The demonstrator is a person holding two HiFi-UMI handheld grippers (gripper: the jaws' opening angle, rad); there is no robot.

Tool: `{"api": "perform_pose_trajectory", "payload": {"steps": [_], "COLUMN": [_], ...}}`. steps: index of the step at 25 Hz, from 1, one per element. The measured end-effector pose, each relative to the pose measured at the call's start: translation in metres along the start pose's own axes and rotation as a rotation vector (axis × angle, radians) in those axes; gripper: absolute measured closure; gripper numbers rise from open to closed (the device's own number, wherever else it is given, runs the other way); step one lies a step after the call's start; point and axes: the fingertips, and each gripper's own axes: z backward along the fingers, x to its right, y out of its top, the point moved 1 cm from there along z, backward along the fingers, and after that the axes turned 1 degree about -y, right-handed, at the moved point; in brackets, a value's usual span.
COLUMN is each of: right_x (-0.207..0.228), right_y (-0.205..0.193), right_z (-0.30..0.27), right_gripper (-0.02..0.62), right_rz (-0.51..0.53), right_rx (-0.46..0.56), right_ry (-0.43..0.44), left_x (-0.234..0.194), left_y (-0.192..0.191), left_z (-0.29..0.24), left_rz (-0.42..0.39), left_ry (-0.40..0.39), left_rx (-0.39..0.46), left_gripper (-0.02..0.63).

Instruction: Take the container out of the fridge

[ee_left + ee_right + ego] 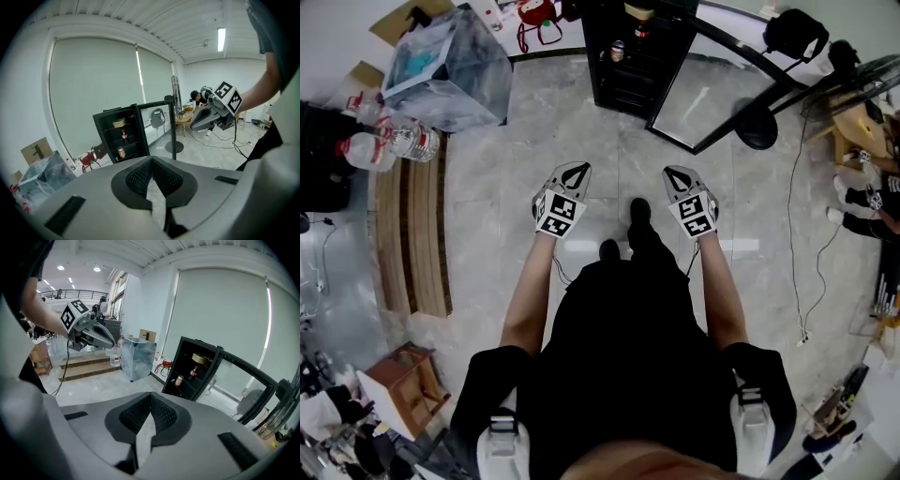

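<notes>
step: approach | left gripper (577, 170) clenched, empty | right gripper (674, 173) clenched, empty | both aimed at open fridge (623, 70), well apart | container (202, 358) on top shelf, unreached

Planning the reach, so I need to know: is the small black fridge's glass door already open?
Yes, the glass door of the small black fridge stands swung wide, leaving its shelves exposed.

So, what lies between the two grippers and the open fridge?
Only bare floor, in the head view. The left gripper and right gripper, both shut and empty, point at the fridge, whose door stands open.
</notes>
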Motion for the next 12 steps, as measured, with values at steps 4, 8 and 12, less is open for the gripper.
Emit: {"api": "perform_pose_trajectory", "payload": {"steps": [4,8,12], "right_x": [0.009,0.019,0.036], "right_y": [0.005,0.007,0.011], "right_z": [-0.011,-0.022,-0.033], "right_gripper": [0.597,0.597,0.597], "right_rz": [0.019,0.024,0.03], "right_rx": [0.004,-0.006,-0.001], "right_ry": [0.02,0.038,0.051], "left_x": [-0.014,-0.026,-0.034], "left_y": [0.009,0.016,0.021], "left_z": [-0.01,-0.02,-0.033], "left_rz": [-0.009,-0.01,-0.002], "left_ry": [0.013,0.023,0.031], "left_rx": [0.001,-0.001,-0.01], "left_gripper": [0.588,0.588,0.588]}}
